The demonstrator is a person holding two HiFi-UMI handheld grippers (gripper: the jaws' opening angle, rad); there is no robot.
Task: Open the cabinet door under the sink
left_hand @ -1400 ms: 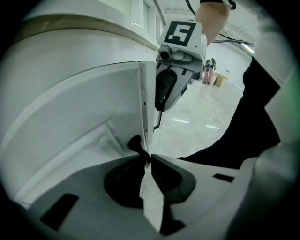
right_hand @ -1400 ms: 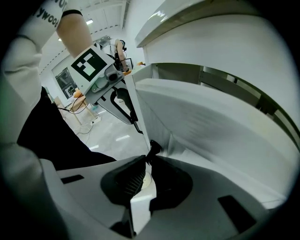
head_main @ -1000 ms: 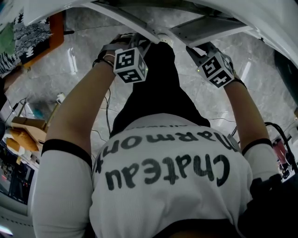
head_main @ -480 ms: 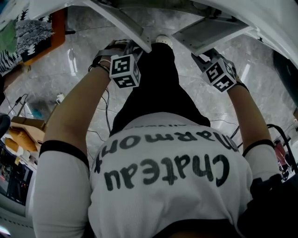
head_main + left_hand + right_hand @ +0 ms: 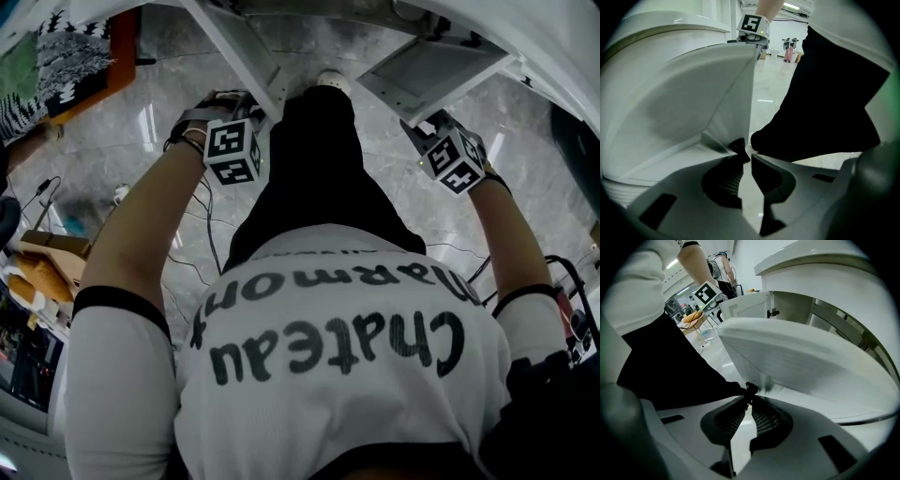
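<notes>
Two white cabinet doors stand swung out below the white sink cabinet. In the head view the left door and the right door splay apart. My left gripper is shut on the left door's small dark knob, which sits pinched at its jaw tips, beside the left door. My right gripper is shut on the right door's dark knob, under the right door. In each gripper view, the other gripper's marker cube shows behind the doors.
The person's black trouser legs stand between the two doors on a grey marble floor. Cables trail on the floor at the left. Boxes and clutter lie at the far left, and equipment at the right edge.
Both doors have swung further open. My left gripper has moved left and my right gripper right, so the two marker cubes stand farther apart.
</notes>
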